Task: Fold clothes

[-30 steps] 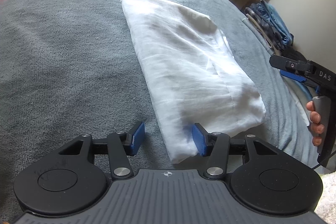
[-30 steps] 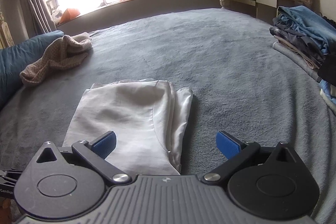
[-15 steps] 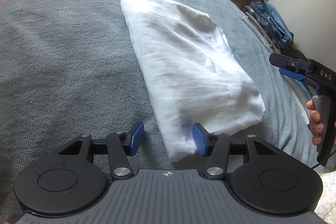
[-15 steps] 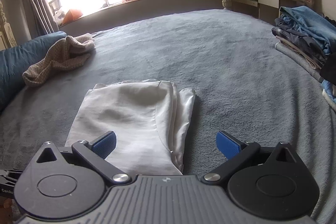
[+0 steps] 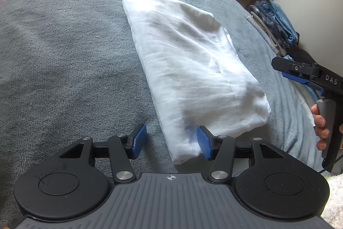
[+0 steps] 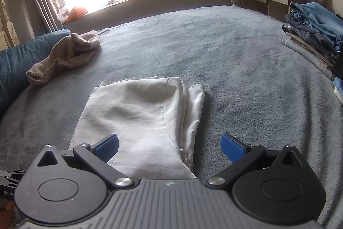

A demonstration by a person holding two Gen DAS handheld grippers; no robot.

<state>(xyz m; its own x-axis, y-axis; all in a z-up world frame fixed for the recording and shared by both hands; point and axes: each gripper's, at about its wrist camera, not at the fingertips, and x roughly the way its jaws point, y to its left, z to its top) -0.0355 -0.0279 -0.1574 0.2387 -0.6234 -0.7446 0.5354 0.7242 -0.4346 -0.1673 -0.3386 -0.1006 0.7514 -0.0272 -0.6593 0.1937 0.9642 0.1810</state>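
Left wrist view: the right gripper (image 5: 285,70) reads "DAS", held in a hand (image 5: 320,126). Both it and the left gripper (image 5: 169,141) stand spread at the folded white garment (image 5: 193,70), gripping nothing.

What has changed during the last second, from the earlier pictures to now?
Very little. The right gripper rose or drew back slightly from the folded white garment. The left gripper kept its place at the garment's near corner. Both grippers stayed open, gripping nothing, and the garment lay unmoved on the grey blanket.

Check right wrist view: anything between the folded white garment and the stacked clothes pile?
Nothing: only bare grey blanket separates the folded white cloth garment from the stacked clothes pile.
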